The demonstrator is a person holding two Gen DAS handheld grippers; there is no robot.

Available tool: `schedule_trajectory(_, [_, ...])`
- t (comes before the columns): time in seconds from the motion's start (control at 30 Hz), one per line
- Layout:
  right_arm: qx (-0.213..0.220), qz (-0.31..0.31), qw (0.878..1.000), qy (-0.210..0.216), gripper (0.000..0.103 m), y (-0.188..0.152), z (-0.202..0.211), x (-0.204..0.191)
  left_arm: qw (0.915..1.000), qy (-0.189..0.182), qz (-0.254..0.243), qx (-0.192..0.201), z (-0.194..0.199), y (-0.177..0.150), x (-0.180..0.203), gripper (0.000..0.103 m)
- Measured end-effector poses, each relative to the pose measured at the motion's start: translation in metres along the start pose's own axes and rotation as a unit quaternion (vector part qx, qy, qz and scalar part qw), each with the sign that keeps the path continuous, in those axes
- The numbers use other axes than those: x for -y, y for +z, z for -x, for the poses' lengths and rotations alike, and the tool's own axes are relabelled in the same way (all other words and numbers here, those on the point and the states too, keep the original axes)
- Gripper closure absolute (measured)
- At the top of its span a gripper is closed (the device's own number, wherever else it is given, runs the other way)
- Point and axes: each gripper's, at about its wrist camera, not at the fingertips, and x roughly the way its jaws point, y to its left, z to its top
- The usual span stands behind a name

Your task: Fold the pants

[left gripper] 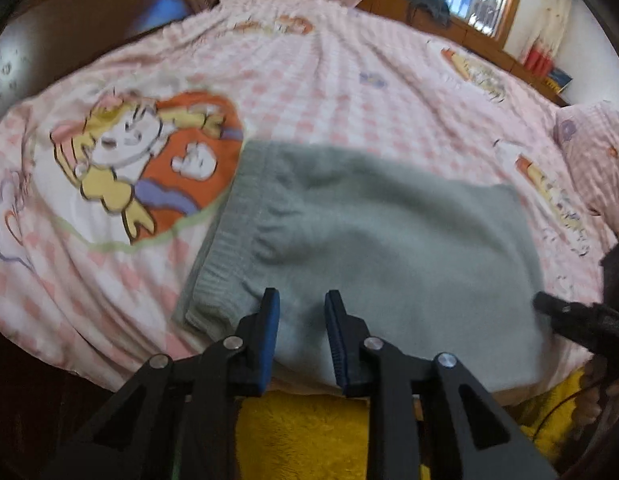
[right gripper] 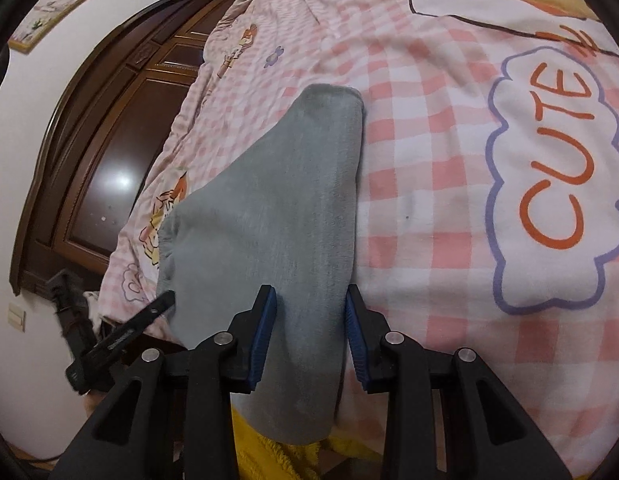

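Both grippers are spread, gripping nothing. Left gripper (left gripper: 301, 300) and right gripper (right gripper: 310, 295) hover above the grey pants (left gripper: 369, 232), lying folded on the pink checked bedsheet (left gripper: 309, 80) near its front edge.

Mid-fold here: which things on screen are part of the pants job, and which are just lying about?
Part of the job:
- grey pants, lying on the bed
- left gripper, open over the pants
- right gripper, open over the pants

Just lying about:
- pink checked bedsheet with cartoon prints
- yellow fluffy cloth at the bed's near edge
- pink pillow
- framed picture on the wall
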Motion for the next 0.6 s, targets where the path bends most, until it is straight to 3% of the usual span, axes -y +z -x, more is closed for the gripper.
schedule_trajectory(0.07, [-0.002, 0.001, 1.000, -0.002, 0.067, 0.000, 0.000, -0.001, 0.9997, -0.006, 0.018, -0.018, -0.011, -0.002, -0.005, 0.079])
schedule_trajectory(0.2, [-0.013, 0.010, 1.000, -0.019, 0.067, -0.004, 0.002, -0.005, 0.9996, -0.002, 0.022, -0.018, -0.008, -0.001, -0.003, 0.078])
schedule_trajectory(0.27, [-0.017, 0.020, 0.999, -0.030, 0.067, -0.007, 0.003, -0.008, 0.9997, 0.000, 0.019, -0.018, -0.004, 0.000, -0.001, 0.072])
schedule_trajectory(0.33, [-0.020, 0.035, 0.998, -0.044, 0.067, -0.009, 0.001, -0.013, 0.9997, -0.002, 0.017, -0.015, 0.002, 0.000, 0.001, 0.056])
schedule_trajectory(0.4, [-0.023, 0.044, 0.997, -0.055, 0.067, -0.009, -0.003, -0.016, 0.9998, 0.001, 0.014, -0.011, 0.006, 0.000, 0.005, 0.051])
schedule_trajectory(0.6, [-0.016, 0.047, 0.997, -0.059, 0.068, -0.009, -0.004, -0.016, 0.9999, 0.014, 0.005, -0.009, 0.011, 0.000, 0.011, 0.049])
